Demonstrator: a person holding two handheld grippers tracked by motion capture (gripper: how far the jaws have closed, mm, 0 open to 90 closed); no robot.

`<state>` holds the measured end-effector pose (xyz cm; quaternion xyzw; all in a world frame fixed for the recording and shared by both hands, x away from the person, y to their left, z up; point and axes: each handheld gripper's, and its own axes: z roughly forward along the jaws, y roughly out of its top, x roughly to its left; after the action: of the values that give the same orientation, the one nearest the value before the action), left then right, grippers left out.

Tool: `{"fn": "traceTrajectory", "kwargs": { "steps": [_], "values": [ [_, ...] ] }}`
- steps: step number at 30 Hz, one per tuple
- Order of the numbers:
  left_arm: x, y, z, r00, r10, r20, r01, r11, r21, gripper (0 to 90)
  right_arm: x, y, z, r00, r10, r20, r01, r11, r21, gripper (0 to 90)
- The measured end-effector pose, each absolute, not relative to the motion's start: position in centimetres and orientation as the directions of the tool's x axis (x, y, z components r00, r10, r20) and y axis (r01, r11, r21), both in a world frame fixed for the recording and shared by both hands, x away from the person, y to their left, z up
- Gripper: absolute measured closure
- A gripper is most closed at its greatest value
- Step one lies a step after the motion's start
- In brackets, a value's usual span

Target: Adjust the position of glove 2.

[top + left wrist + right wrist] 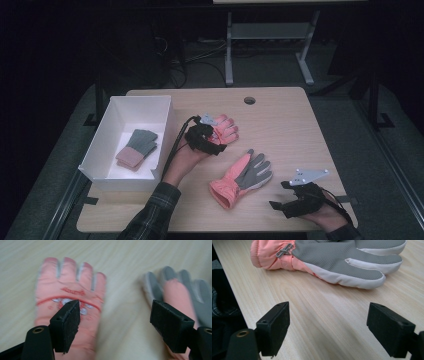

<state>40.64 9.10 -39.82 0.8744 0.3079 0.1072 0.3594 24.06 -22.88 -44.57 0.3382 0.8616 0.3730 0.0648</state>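
Observation:
Back up and fingers pointing away, a pink glove (227, 127) (67, 287) lies on the wooden table (280, 130). My left gripper (210, 137) (116, 307) hovers over its cuff end with the jaws open; between them lies only bare table, and one jaw stands above the glove. A second pink glove (242, 177) (180, 292) (342, 262) lies palm up, showing its grey palm and white edging. Low near the table's front right, my right gripper (279, 195) (329, 312) is open and aimed at that glove, a short way from it.
A white box (107, 140) stands at the table's left with a grey knit glove with a pink cuff (137, 147) inside. A round cable hole (249, 100) sits near the far edge. A metal stand (270, 35) is on the floor beyond.

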Motion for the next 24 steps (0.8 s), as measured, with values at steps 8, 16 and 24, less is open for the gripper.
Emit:
{"fn": "traceTrajectory", "kwargs": {
  "steps": [8,16,24],
  "values": [
    [44.1,9.3,-40.7,0.749,0.662,-0.023,0.506,-0.55,0.664,25.3,24.1,-22.8,-44.6,-0.768,0.622,0.15,0.535,0.495,0.685,18.8],
    [46.4,9.8,-41.8,0.711,0.703,-0.009,0.558,-0.557,0.616,28.8,24.1,-22.8,-44.7,-0.772,0.617,0.155,0.536,0.5,0.68,18.9],
    [47.2,9.9,-43.4,0.709,0.704,-0.031,0.593,-0.572,0.567,38.2,24.0,-23.0,-44.7,-0.773,0.614,0.159,0.536,0.497,0.682,19.2]
  ]
}}
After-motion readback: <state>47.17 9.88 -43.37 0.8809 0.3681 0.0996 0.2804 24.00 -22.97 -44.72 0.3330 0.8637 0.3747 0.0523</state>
